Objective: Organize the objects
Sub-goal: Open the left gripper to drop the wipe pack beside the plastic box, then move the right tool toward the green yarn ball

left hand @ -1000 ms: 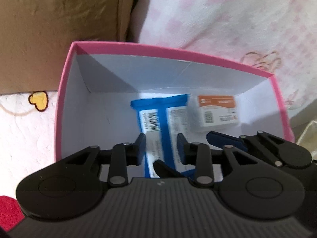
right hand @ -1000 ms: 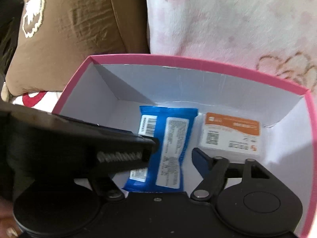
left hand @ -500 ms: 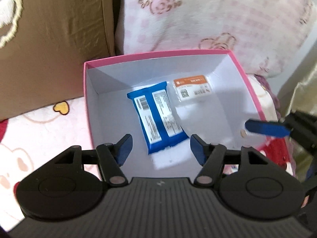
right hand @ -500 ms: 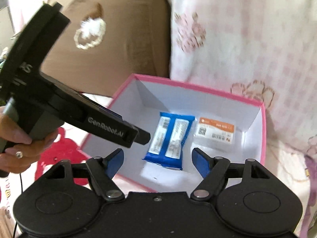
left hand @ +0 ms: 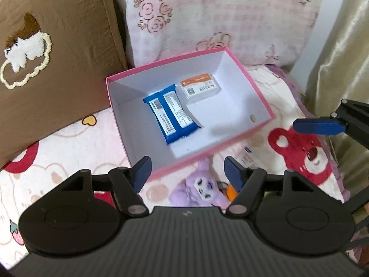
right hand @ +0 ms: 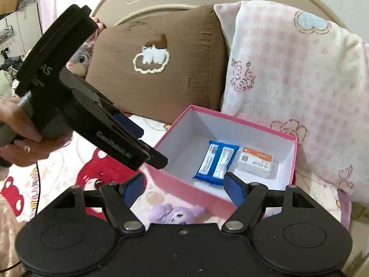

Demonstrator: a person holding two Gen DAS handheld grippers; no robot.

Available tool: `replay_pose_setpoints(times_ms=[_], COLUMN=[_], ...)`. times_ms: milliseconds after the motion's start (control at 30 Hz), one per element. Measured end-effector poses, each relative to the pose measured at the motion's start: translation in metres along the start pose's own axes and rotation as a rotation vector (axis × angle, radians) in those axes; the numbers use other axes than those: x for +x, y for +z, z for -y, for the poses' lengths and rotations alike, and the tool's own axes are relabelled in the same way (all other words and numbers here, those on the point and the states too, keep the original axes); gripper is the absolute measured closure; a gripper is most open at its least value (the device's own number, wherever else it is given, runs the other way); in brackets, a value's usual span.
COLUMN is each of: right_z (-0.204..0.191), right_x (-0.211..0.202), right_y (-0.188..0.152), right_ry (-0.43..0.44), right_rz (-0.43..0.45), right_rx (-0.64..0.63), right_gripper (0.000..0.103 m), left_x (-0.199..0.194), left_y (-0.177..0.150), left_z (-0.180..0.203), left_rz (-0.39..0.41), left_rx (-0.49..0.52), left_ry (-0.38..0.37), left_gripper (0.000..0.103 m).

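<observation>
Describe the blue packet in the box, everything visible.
The blue packet is a glossy, soft-looking wrapper with two white printed label panels and a barcode. It lies flat, back side up, on the white floor of the pink box, angled, sealed ends crimped. The white-and-orange packet sits beside it. Neither gripper touches it.

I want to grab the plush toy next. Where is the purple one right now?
In both wrist views the purple plush lies on the bedsheet just outside the pink box, against its near wall, below the open left gripper.
</observation>
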State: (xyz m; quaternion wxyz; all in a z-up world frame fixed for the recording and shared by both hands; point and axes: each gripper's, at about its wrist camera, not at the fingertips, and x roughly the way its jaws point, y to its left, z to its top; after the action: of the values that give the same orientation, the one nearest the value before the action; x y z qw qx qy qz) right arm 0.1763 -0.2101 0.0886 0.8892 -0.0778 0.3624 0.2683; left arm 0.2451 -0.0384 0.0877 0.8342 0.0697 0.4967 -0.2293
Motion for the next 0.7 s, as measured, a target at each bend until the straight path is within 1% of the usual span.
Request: replay_pose_setpoints(times_ms=[133,300,400,500,700], right_z=[-0.014,-0.03,-0.035,-0.038,-0.036], right_x=[-0.023,-0.042,-0.051,-0.059,-0.067], right_y=[-0.02,-0.048,-0.066,-0.082,-0.106], right_ry=[0.012,0.027,0.035,0.032,0.039], right_rz=[-0.001,-0.019,-0.049,-0.067,-0.086], right_rx=[-0.013,-0.017,-0.017,-0.018,0.009], right_gripper=[0.023,0.023,0.023,0.023,0.023], left_x=[-0.02,-0.032,-0.039,-0.038,-0.027], left_y=[-0.022,-0.04,-0.049,-0.059,-0.081], left_z=[0.012,0.029,0.041,0.052,0.07], left_rz=[-0.015,-0.045,-0.049,-0.065,-0.092], left_rx=[0.018,0.03,0.05,0.067,0.065], left_ry=[-0.045,-0.11,-0.119,-0.135,-0.162], left_gripper=[0.033,0.033,0.033,0.033,0.033])
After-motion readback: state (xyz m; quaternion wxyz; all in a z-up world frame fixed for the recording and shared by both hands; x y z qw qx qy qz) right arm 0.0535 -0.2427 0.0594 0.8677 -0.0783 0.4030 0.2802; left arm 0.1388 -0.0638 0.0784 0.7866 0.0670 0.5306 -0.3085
